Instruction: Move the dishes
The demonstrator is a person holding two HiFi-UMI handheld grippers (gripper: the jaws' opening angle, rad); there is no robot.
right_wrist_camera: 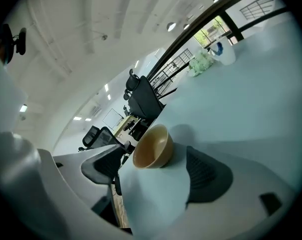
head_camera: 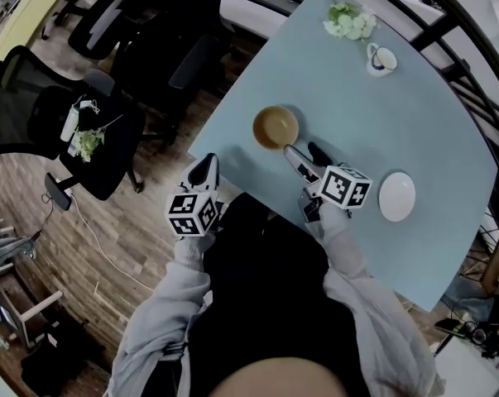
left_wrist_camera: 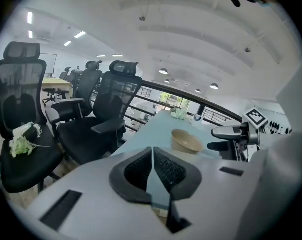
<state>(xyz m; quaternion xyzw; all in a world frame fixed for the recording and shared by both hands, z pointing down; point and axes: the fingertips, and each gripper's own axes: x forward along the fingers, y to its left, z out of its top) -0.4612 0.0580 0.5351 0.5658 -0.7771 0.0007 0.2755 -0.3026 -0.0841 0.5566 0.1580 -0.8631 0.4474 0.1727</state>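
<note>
Right gripper (head_camera: 305,152) points at the tan bowl (head_camera: 275,127) on the pale blue table (head_camera: 357,106), jaws apart, just short of it. Left gripper (head_camera: 204,170) hangs at the table's near edge, and a white plate (head_camera: 396,196) lies beside the right gripper

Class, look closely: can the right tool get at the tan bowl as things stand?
Probably yes. The right tool has its jaws open and points at the tan bowl just ahead, with only bare table between them.
</note>
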